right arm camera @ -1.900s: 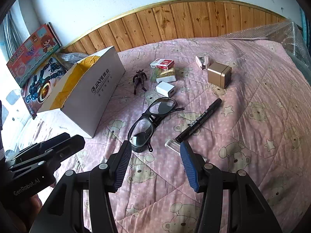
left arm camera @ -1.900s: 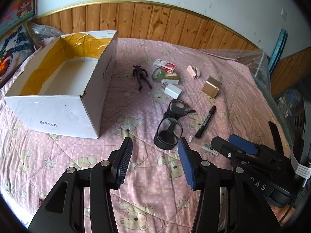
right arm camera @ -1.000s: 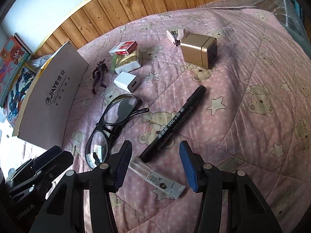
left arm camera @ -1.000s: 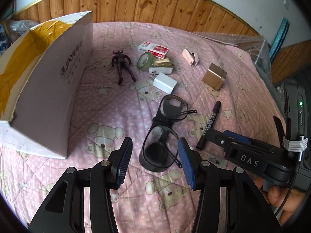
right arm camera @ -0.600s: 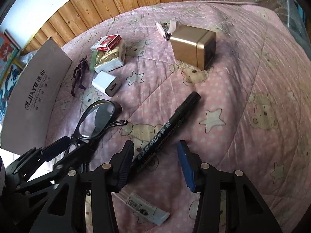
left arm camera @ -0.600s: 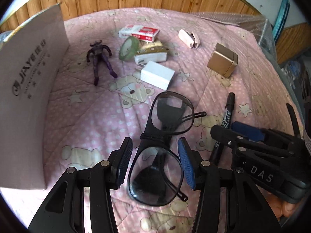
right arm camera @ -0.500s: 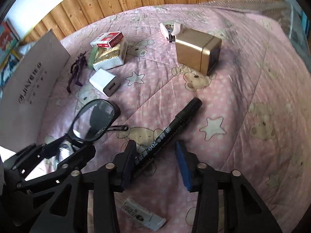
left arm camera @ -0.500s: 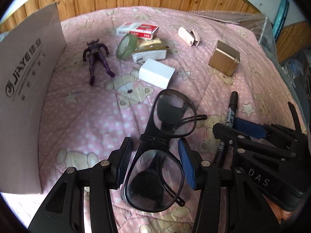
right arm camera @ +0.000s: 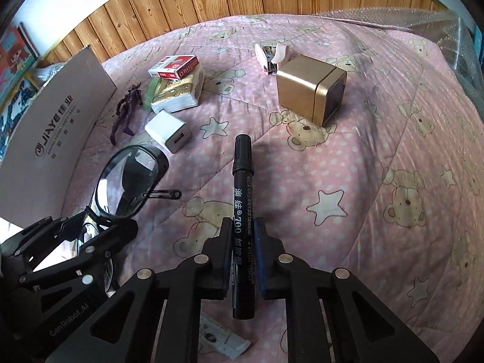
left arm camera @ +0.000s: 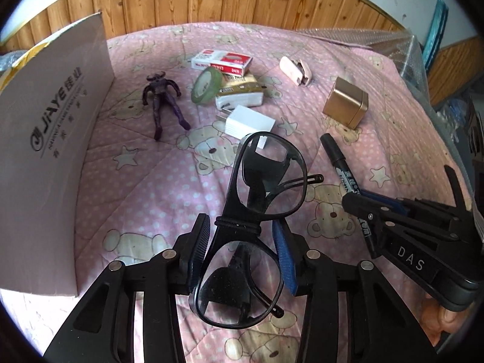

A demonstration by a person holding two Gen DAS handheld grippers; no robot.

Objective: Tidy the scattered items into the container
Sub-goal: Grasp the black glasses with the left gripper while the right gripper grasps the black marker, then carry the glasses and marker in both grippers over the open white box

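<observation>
Gripping the black marker (right arm camera: 242, 208) mid-barrel over the bed (right arm camera: 378, 157), the right gripper (right arm camera: 243, 227) holds something light and stiff; the left gripper (left arm camera: 242, 236) stands open around the fragile glasses (left arm camera: 266, 178), best taken at the bridge

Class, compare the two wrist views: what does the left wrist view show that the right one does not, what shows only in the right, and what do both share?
Only the left wrist view shows the near lens of the glasses in full, between the left tongs. Only the right wrist view shows the small packet and the marker clamped in the right tongs. Both share the gold box, white charger and cardboard box.
</observation>
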